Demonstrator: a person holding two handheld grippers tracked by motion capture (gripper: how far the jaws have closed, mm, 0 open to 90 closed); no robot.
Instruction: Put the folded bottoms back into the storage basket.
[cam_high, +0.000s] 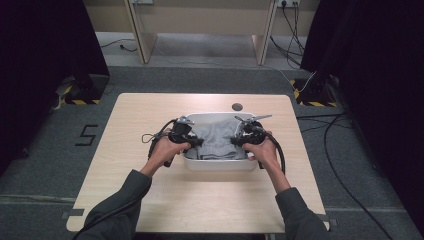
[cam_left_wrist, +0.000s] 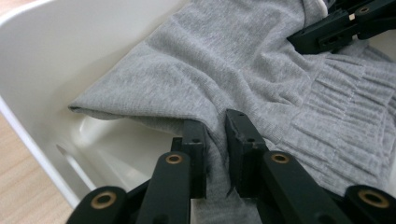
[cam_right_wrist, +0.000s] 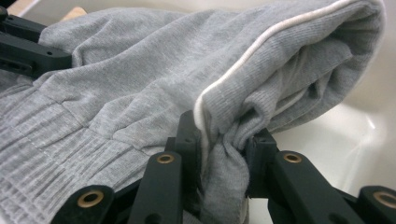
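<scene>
A folded grey garment (cam_high: 217, 137) lies in a white rectangular bin (cam_high: 220, 164) in the middle of the wooden table. My left gripper (cam_high: 199, 142) is shut on the garment's left side; in the left gripper view its jaws pinch a fold of the grey knit (cam_left_wrist: 243, 70) at my left gripper (cam_left_wrist: 215, 135) tips, over the bin's inner wall (cam_left_wrist: 70, 51). My right gripper (cam_high: 235, 141) is shut on the right side, where the bunched fabric with a white-edged hem (cam_right_wrist: 261, 46) sits between the jaws of my right gripper (cam_right_wrist: 224, 135).
The light wooden table (cam_high: 150, 110) has a dark round hole (cam_high: 237, 106) behind the bin. Black cables (cam_high: 340, 165) run over the grey floor at the right. Wooden legs of another table (cam_high: 142, 45) stand at the back.
</scene>
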